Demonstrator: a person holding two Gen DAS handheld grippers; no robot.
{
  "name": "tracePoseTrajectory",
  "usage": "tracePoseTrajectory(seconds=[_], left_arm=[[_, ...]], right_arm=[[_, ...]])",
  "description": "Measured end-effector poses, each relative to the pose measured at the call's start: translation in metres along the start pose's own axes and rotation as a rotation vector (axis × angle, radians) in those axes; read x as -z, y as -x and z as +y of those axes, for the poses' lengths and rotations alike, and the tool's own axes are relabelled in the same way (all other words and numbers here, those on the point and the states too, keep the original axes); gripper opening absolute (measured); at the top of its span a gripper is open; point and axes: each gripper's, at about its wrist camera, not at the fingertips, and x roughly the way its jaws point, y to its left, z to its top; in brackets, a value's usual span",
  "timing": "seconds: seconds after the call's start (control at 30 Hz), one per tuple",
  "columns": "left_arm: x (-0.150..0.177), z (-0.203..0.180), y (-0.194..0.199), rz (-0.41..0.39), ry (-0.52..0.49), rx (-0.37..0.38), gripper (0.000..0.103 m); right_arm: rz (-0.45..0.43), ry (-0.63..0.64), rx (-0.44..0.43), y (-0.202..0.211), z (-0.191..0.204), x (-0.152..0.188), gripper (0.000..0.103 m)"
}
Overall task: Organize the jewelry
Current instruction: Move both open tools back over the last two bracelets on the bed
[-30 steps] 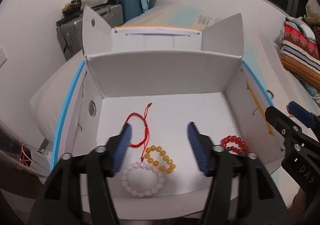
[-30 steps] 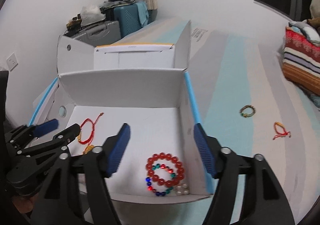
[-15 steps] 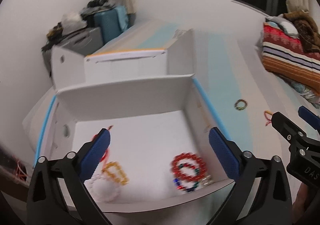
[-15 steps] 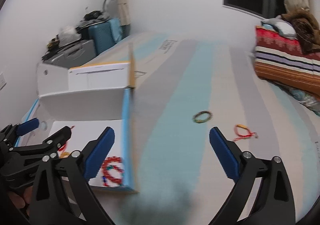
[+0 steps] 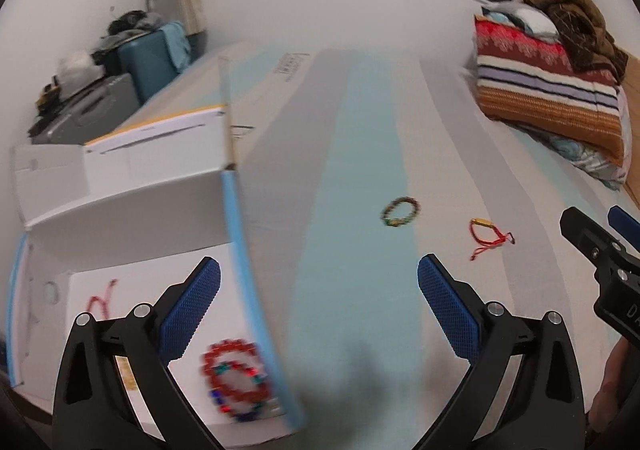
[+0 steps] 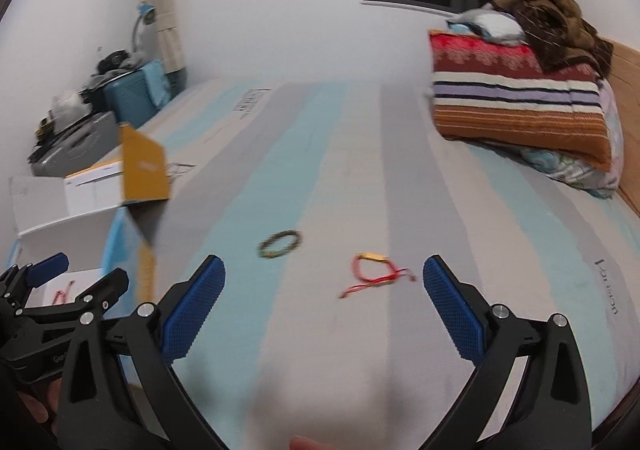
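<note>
Two hand-held grippers hang over a striped mattress (image 6: 328, 177) where bracelets lie scattered; the left gripper (image 5: 318, 296) has its blue-padded fingers spread wide and grips nothing, its left finger above the floor of a white cardboard box (image 5: 128, 205) and its right finger above the bare bedding; the box's blue-edged right wall (image 5: 240, 250) runs between them. Inside the box, near its front right corner, a red bead bracelet (image 5: 234, 372) lies blurred over a ring of darker multicoloured beads; a thin red cord bracelet (image 5: 102, 300) rests further left on the box floor; a patch of yellow beads shows behind the left finger, too hidden to make out.

The right gripper (image 6: 324, 290) is likewise fully parted and empty, aimed at the open mattress to the right of the box; just beyond its fingertips a red string bracelet with a gold piece (image 6: 374, 272) lies on a grey stripe, loose ends trailing toward the near side; a green-brown bead bracelet (image 6: 280, 244) sits to its left and slightly farther off, on the pale blue stripe; the two are near each other but apart.

A stack of folded striped blankets (image 6: 516, 97) occupies the far right of the bed; suitcases (image 6: 132, 97) and clutter stand against the far left wall beneath a blue desk lamp (image 6: 144, 15); both views are softened by motion blur.
</note>
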Motion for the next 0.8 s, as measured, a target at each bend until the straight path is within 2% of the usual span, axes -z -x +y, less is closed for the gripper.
tracePoseTrajectory(seconds=[0.1,0.37,0.6,0.8], left_arm=[[-0.005,-0.022,-0.023,0.017,-0.013,0.010,0.097],[-0.020,-0.062,-0.089,0.059,-0.003,0.021,0.097],[-0.036,-0.086,-0.153,0.106,-0.001,0.042,0.097],[-0.040,-0.102,-0.200,0.151,-0.050,0.040,0.097]], right_arm=[[0.028,-0.029,0.012,-0.024,-0.024,0.001,0.095],[0.091,-0.051,0.027,-0.095,-0.055,0.008,0.095],[0.175,-0.017,0.042,-0.156,-0.067,0.021,0.095],[0.231,0.040,0.044,-0.195,-0.062,0.033,0.095]])
